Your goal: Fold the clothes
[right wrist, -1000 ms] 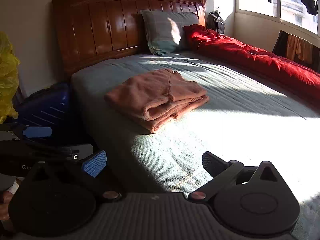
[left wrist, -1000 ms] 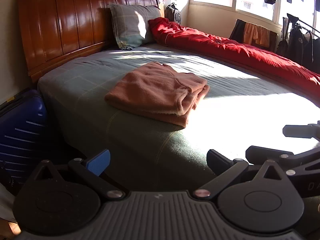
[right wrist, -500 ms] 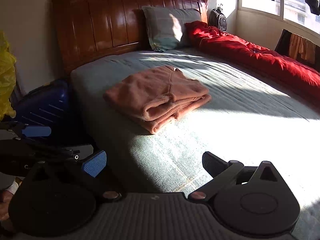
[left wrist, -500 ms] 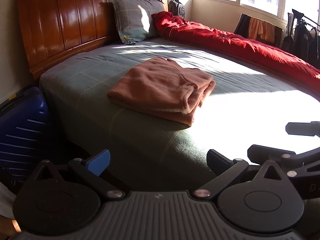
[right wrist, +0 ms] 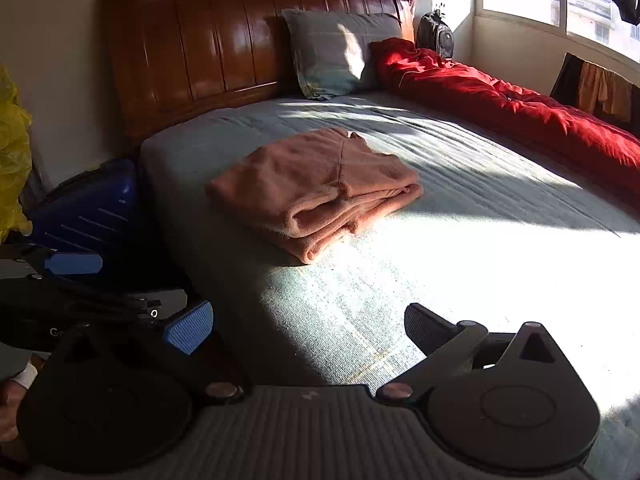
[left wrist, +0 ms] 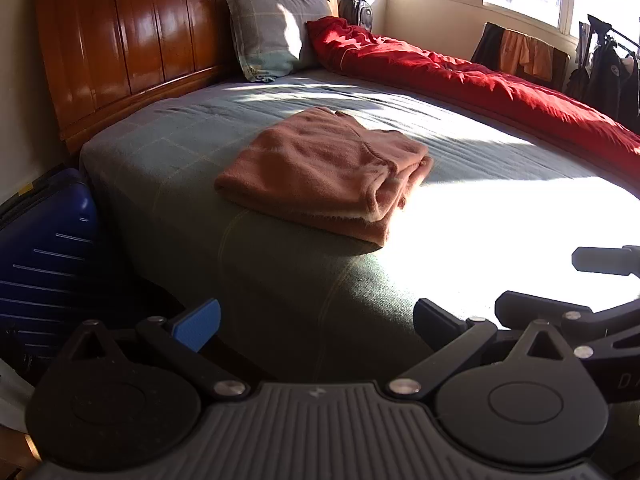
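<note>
Garment under inspection: a folded salmon-pink fleece garment (left wrist: 326, 170) lies flat on the grey-green checked bed cover (left wrist: 460, 152), near the bed's left edge, partly in shade and partly at the margin of a bright sun patch. Its folded layers open toward the viewer's right in both views.

Left hand-held gripper (left wrist: 316, 318): well short of the garment, low at the near corner of the bed; blue-padded finger (left wrist: 198, 324) and black finger spread wide apart, nothing between them, touching nothing visible.

Right hand-held gripper (right wrist: 308, 326): likewise well apart from the garment (right wrist: 316, 188), which sits ahead and slightly left of its centre line. Fingers stand wide apart and empty over the sunlit bed cover (right wrist: 480, 184); contact with the cover cannot be determined.

Surroundings: glossy brown wooden headboard (left wrist: 132, 36), grey checked pillow (left wrist: 272, 32) leaning against it, crumpled red duvet (left wrist: 460, 80) along the far side, dark blue hard-shell suitcase (left wrist: 44, 252) on the floor beside the bed.
</note>
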`<state>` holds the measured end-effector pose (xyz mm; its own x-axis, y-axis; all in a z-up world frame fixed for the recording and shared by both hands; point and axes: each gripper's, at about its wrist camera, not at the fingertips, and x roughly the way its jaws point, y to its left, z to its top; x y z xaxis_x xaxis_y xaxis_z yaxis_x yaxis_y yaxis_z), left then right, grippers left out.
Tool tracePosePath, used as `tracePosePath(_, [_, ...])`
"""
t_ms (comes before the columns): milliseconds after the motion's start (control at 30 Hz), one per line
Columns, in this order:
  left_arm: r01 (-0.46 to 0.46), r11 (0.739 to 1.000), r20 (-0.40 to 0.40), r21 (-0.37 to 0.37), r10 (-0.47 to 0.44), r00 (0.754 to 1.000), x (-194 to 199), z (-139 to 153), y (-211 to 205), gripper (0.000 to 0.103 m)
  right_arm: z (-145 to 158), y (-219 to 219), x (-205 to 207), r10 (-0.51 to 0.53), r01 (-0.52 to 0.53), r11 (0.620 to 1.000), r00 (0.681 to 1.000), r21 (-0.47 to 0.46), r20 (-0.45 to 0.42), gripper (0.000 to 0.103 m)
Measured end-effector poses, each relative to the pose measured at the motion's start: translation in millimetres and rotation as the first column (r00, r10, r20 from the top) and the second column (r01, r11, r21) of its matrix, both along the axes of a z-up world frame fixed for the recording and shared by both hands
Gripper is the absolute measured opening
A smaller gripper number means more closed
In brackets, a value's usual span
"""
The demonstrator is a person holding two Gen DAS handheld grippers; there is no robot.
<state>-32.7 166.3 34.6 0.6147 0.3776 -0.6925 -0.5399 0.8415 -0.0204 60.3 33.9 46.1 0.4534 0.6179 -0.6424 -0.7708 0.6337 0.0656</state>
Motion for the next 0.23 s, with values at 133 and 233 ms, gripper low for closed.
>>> tracePosePath(133, [-0.002,1.0,-0.004,-0.002,0.002,1.0,-0.9,-1.2,1.6,0.102,-0.4,2.3,-1.4,0.001,-0.001,1.0,1.0,-0.008,0.01,0.103])
tracePosePath(233, [-0.004,1.0,-0.003,-0.007,0.004,1.0,-1.3,-1.9,1.7,0.102,-0.5,2.7,-1.9,0.002,-0.002,1.0,1.0,-0.008,0.005,0.103])
